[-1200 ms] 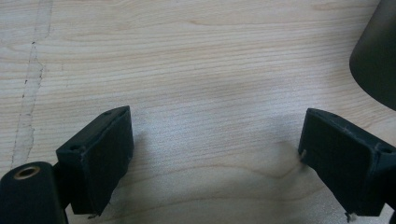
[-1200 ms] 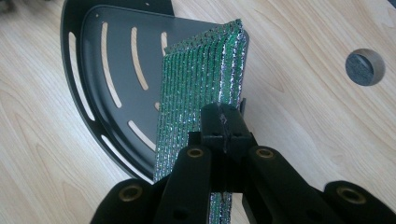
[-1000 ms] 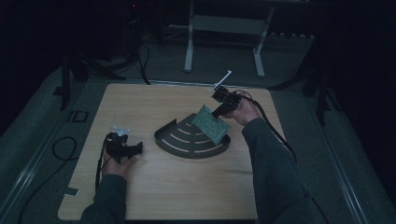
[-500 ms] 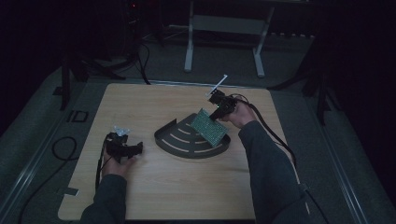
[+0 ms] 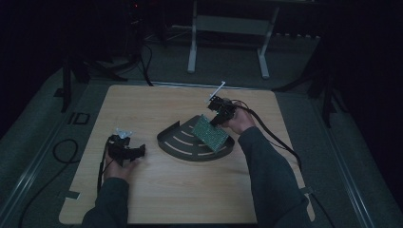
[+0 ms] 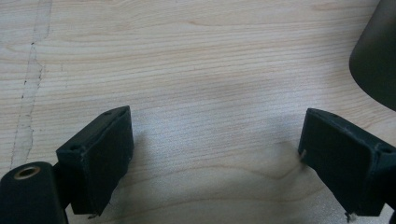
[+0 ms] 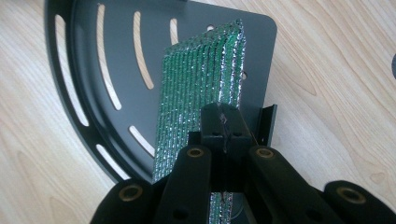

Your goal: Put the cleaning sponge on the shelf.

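Observation:
A green scouring pad [image 7: 196,84] with silvery glints hangs tilted over a black quarter-round slotted tray [image 7: 84,70]. My right gripper [image 7: 223,119] is shut on the pad's upper edge. In the high view the pad [image 5: 211,133] leans over the tray's [image 5: 183,145] right half, with the right gripper [image 5: 219,114] above and behind it. Whether the pad's lower edge touches the tray I cannot tell. My left gripper [image 5: 135,151] rests low on the wooden table left of the tray. In its own view the left gripper [image 6: 212,154] stands open over bare wood, the tray's edge [image 6: 378,70] at the far right.
The wooden table [image 5: 157,194] has bare surface in front of and behind the tray. Cables trail from both grippers; the right one [image 5: 280,147] runs off the table's right side. A white metal frame [image 5: 228,28] stands on the dark floor beyond the table.
My right hand has sunk a little and come slightly nearer, bringing the green pad lower over the tray. The left gripper has stayed where it was.

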{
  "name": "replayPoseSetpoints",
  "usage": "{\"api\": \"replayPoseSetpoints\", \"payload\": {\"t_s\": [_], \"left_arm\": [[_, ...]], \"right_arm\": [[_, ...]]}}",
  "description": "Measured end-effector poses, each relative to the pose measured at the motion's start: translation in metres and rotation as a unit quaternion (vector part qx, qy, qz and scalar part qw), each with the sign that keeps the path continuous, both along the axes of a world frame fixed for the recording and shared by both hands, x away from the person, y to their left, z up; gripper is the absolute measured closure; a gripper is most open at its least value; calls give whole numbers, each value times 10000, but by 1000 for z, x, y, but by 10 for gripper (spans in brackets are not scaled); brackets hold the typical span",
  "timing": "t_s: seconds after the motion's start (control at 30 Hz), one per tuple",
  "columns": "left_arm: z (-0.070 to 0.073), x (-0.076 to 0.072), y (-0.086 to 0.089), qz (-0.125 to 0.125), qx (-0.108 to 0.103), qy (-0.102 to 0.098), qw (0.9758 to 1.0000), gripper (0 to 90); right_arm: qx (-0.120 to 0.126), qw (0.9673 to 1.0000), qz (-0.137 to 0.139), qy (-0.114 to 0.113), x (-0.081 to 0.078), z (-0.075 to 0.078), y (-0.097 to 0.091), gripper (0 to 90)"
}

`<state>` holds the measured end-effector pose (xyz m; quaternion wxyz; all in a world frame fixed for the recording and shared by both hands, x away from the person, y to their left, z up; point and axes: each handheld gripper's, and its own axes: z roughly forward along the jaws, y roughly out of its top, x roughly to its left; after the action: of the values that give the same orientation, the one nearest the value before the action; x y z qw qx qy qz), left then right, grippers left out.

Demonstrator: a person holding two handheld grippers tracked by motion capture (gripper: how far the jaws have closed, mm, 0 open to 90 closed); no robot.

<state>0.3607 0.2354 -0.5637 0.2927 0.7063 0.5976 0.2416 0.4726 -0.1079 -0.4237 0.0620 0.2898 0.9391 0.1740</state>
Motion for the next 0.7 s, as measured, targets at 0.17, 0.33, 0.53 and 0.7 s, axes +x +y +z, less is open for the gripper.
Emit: {"api": "replayPoseSetpoints", "payload": {"t_s": [0.17, 0.33, 0.53, 0.7], "left_arm": [[0, 0, 0, -1, 1, 1, 10000, 106], [0, 0, 0, 0, 2, 0, 10000, 106], [0, 0, 0, 3, -5, -4, 10000, 106], [0, 0, 0, 2, -3, -3, 10000, 106]], "right_arm": [[-84, 10000, 26, -2, -2, -7, 3, 900], [-148, 9998, -38, 102, -1, -17, -2, 900], [-295, 9996, -34, 39, -2, -21, -5, 900], [-334, 9994, -64, 13, -2, -22, -9, 900]]}}
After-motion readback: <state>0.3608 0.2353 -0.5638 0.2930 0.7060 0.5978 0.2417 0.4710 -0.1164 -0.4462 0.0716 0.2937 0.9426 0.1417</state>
